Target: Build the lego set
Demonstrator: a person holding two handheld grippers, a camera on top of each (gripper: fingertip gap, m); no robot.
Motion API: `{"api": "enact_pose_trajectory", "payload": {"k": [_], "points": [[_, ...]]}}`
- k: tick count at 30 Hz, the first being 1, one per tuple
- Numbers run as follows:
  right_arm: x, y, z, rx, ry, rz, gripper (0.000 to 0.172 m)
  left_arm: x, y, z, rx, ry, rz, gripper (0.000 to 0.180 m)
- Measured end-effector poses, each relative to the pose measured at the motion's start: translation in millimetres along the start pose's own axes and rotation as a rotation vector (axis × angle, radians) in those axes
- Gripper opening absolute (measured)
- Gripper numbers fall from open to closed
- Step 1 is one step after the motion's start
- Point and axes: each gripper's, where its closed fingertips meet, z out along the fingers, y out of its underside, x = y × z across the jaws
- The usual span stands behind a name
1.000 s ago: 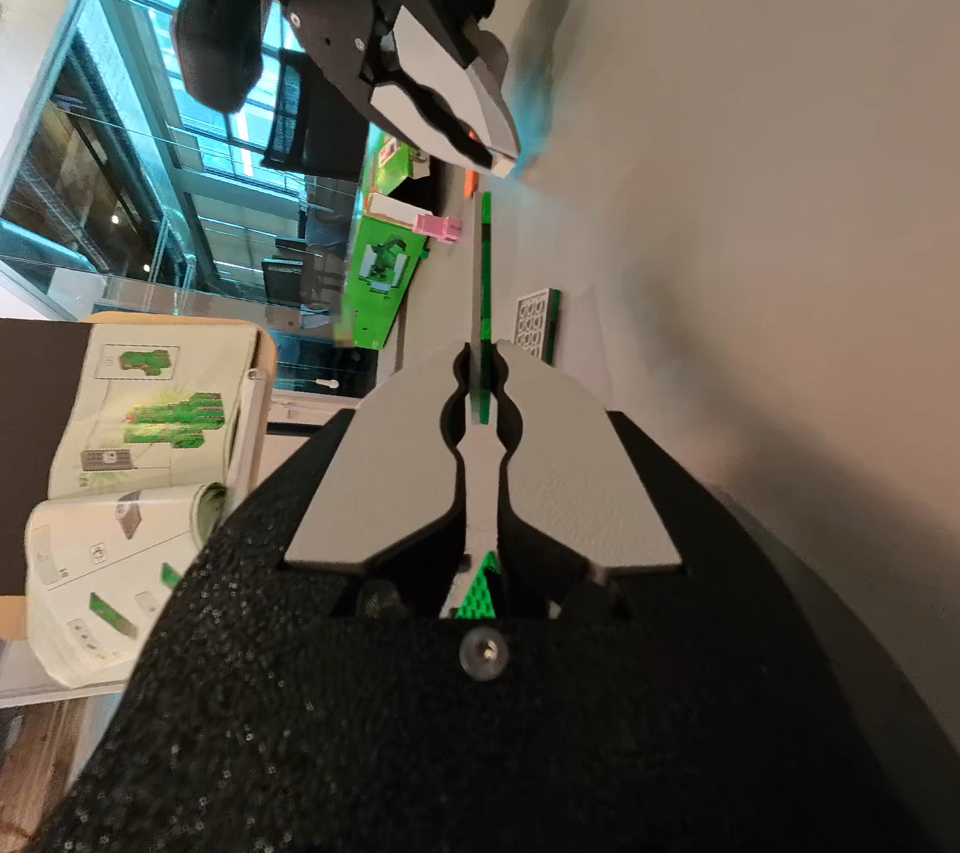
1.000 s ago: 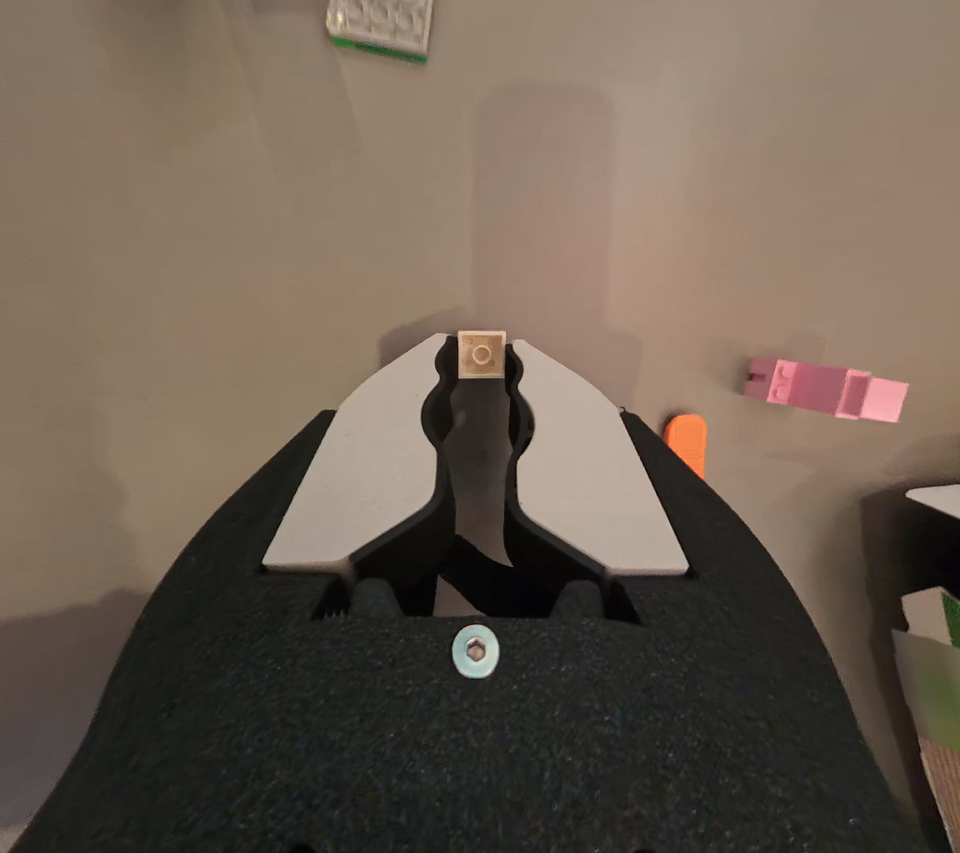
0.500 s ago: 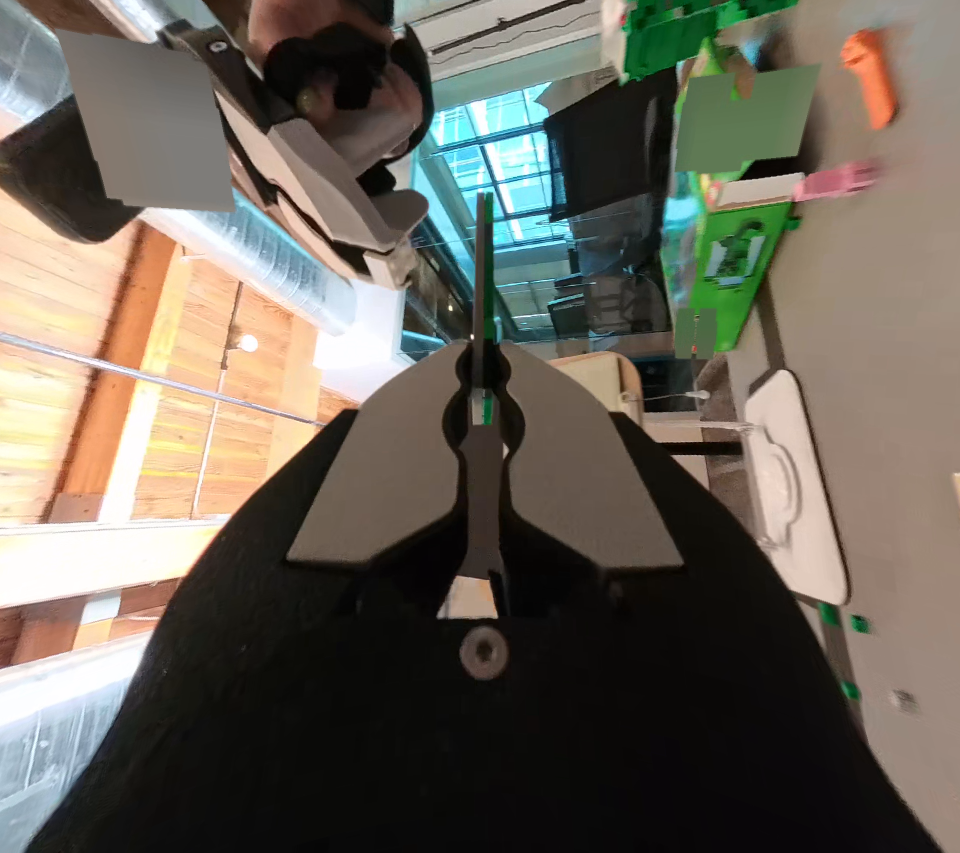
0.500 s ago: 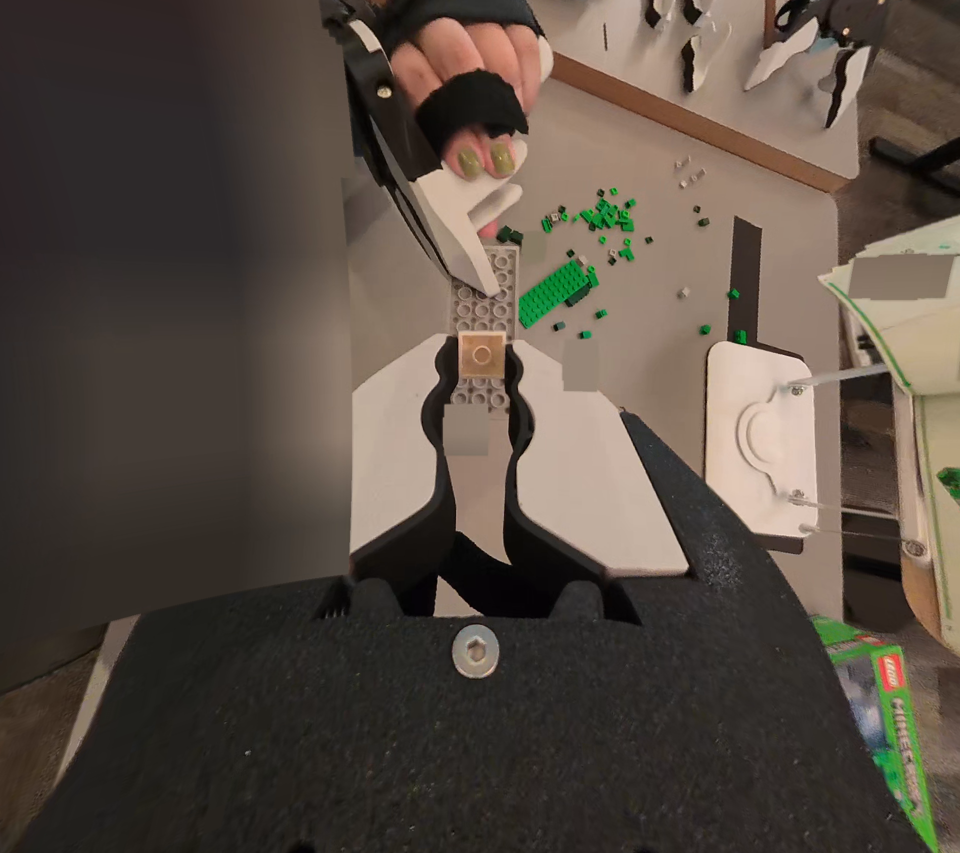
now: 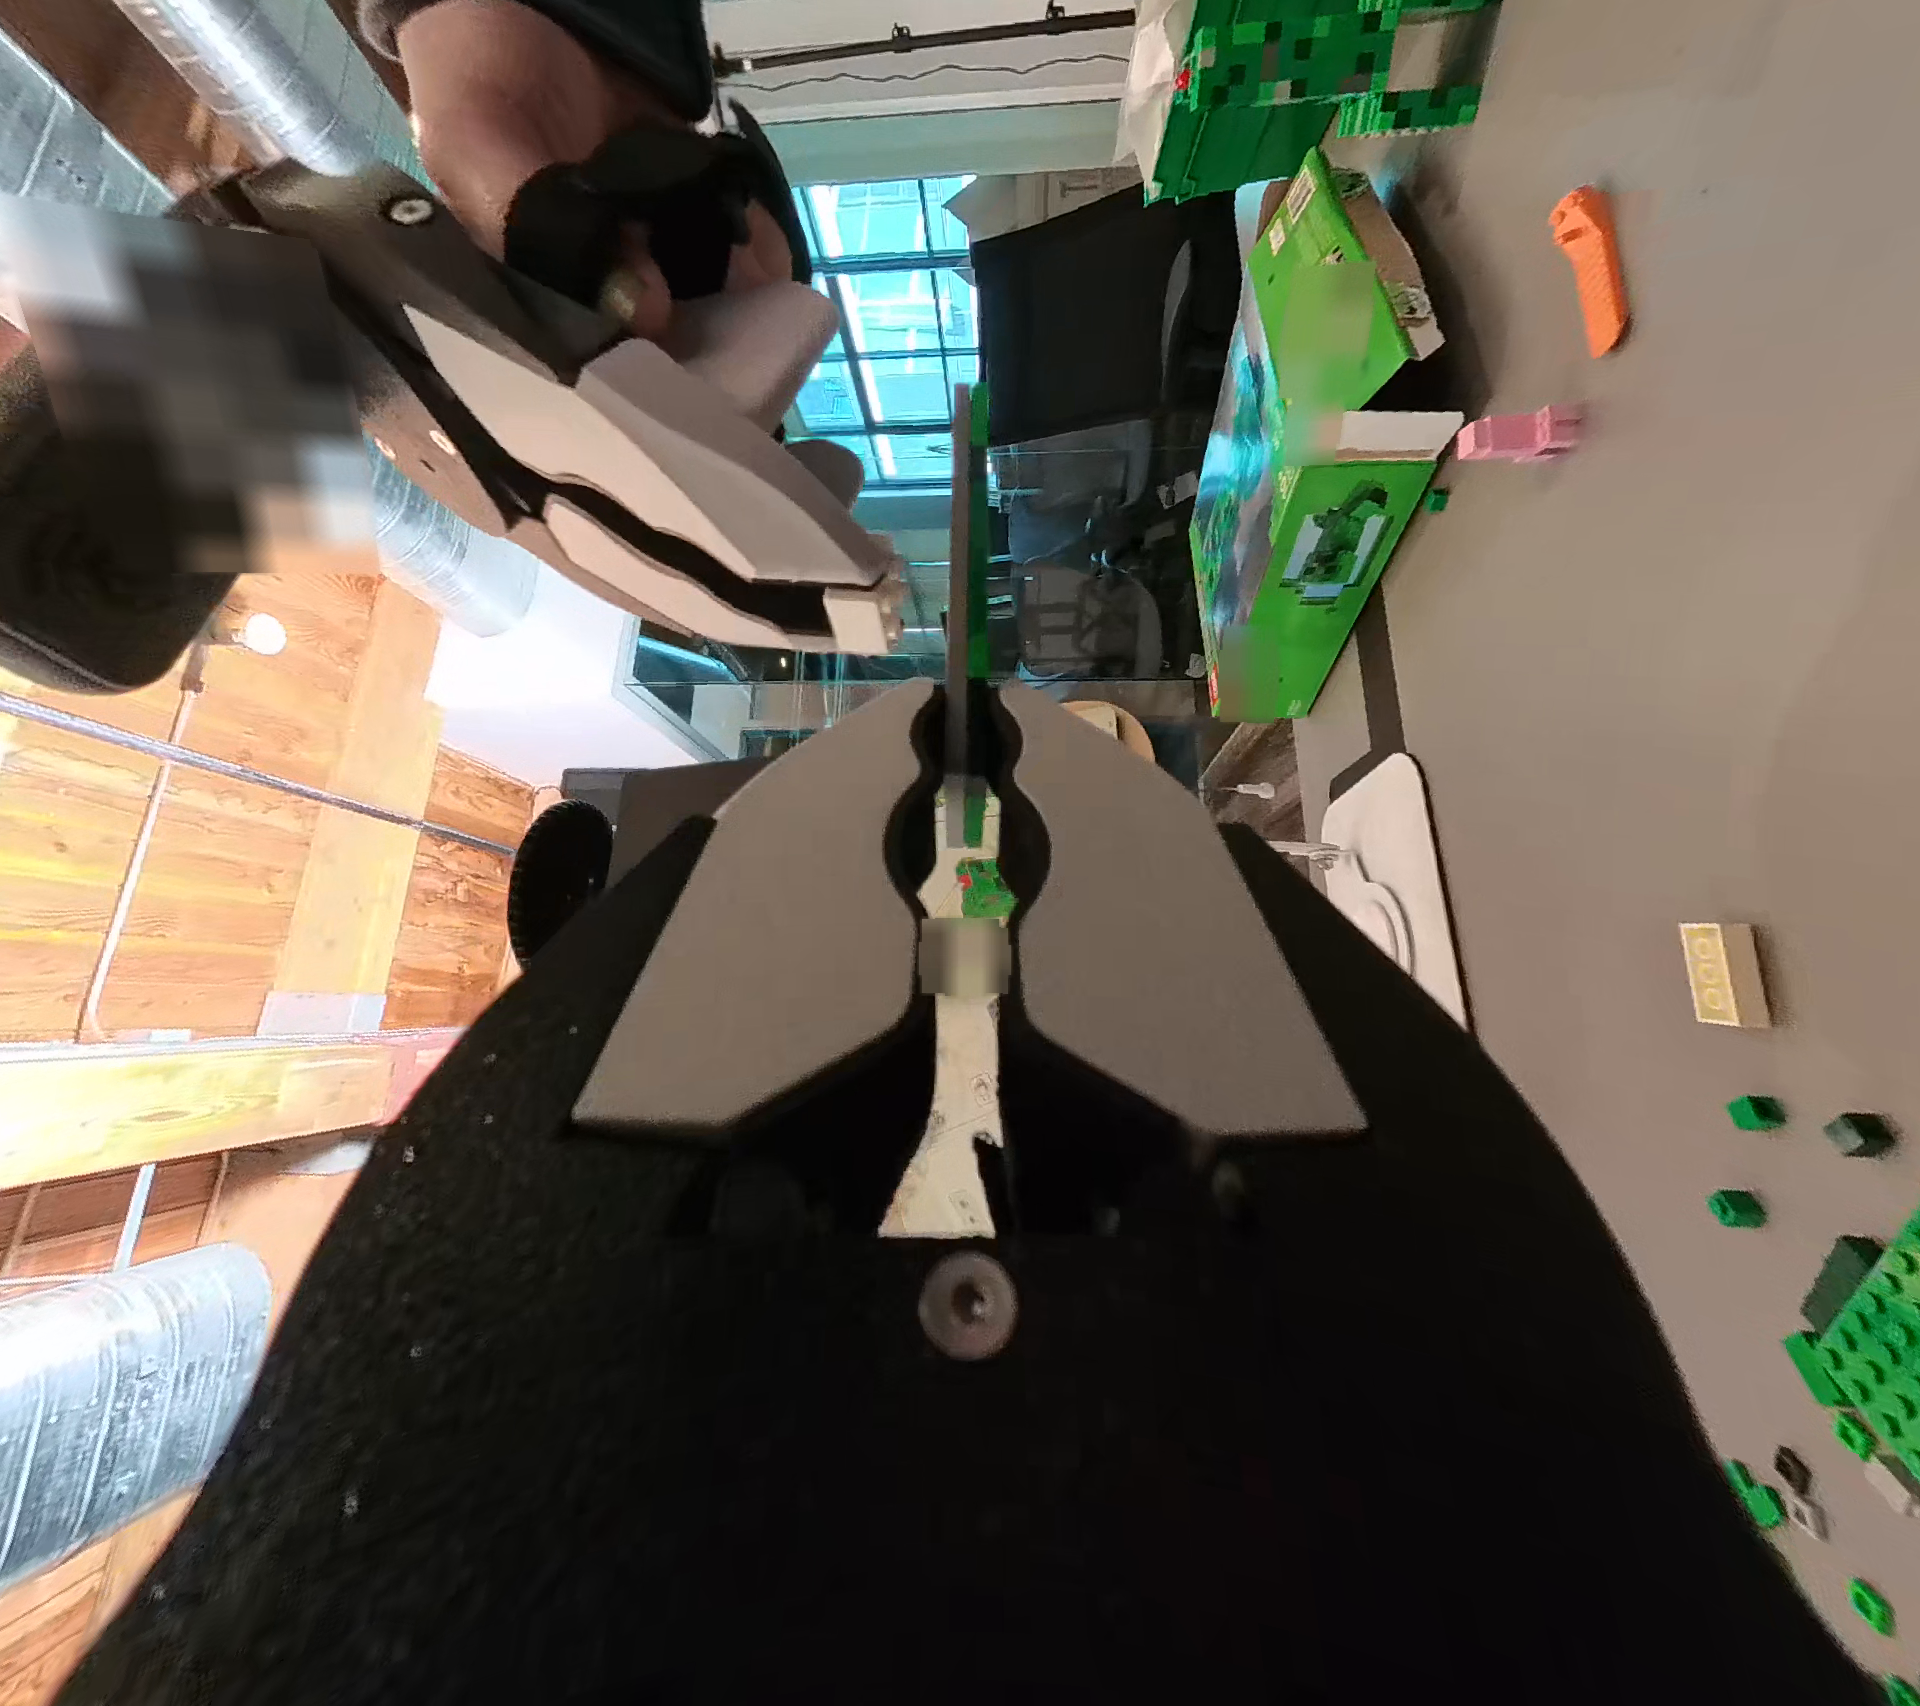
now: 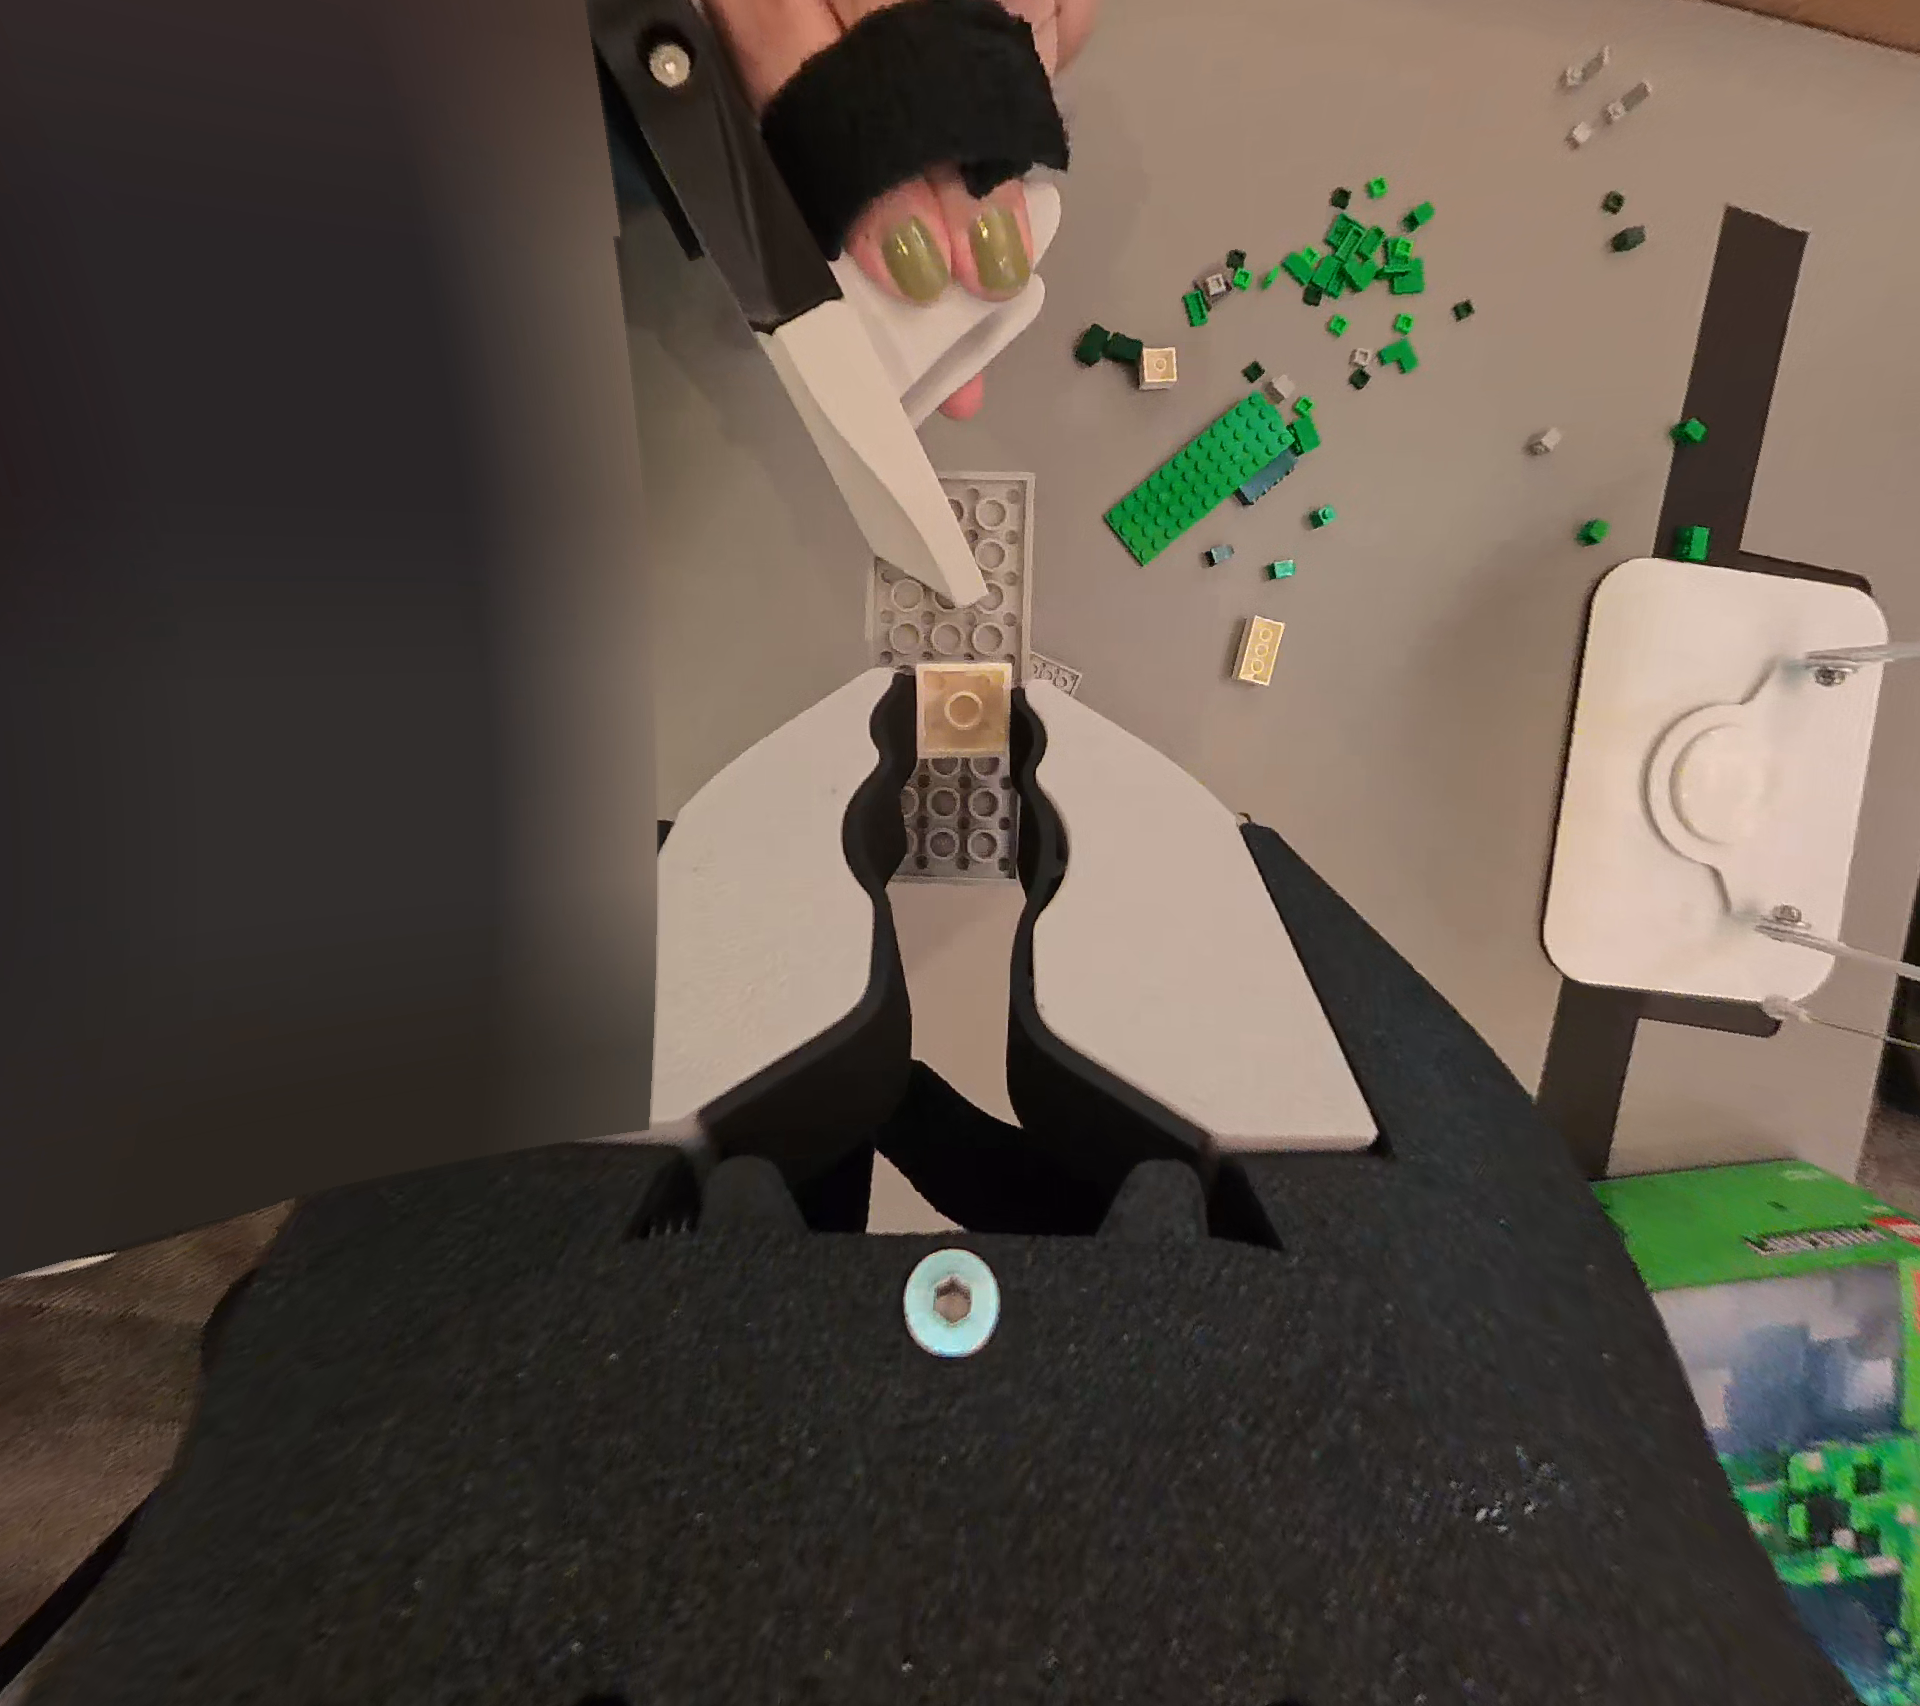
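Note:
My left gripper [image 5: 968, 700] is shut on a thin grey-and-green plate [image 5: 968, 555], held edge-on and off the table. In the right wrist view this plate [image 6: 951, 617] shows its grey underside with round tubes, and a white finger of the left gripper [image 6: 883, 451] lies across it. My right gripper [image 6: 964, 690] is shut on a small tan square plate [image 6: 964, 709], held just in front of the grey underside. In the left wrist view the right gripper [image 5: 852, 607] comes in from the left, its tip with the tan piece [image 5: 883, 607] close beside the plate.
On the grey table lie a long green plate [image 6: 1205, 477], a tan brick [image 6: 1259, 648], several small green pieces [image 6: 1351, 264] and a white mount [image 6: 1714, 783]. Green boxes [image 5: 1309, 493], an orange tool [image 5: 1590, 285] and a pink piece [image 5: 1522, 432] lie farther off.
Both grippers rose from the table and came together. The right gripper with the tan plate moved closer to the grey plate's underside. Both grasps stayed the same.

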Motion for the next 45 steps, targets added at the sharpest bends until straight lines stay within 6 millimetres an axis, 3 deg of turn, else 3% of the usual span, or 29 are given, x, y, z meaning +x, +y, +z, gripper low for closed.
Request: {"api": "enact_pose_trajectory", "payload": {"k": [9,30,35,37,40,45], "points": [[3.2,-5.9,5.1,-0.012,0.008,0.002,0.016,-3.8,8.4,-2.5,-0.018,-0.006,-0.027,0.006],[3.8,-0.6,13.8,-0.101,0.066,-0.033,0.017,1.3,7.8,1.3,-0.027,0.022,-0.038,0.006],[4.8,1.5,11.7,-0.098,0.067,-0.02,0.023,2.3,6.0,1.4,-0.019,0.025,-0.042,0.006],[4.8,1.5,11.2,-0.095,0.064,-0.021,0.033,2.4,7.4,1.7,-0.025,0.026,-0.046,0.006],[8.2,1.2,4.3,-0.067,0.127,-0.046,0.046,1.4,13.0,1.9,-0.034,0.028,-0.072,0.006],[18.2,-13.0,-12.2,0.065,0.504,-0.247,0.052,-2.8,18.9,-2.4,0.022,0.065,-0.253,0.006]]}}
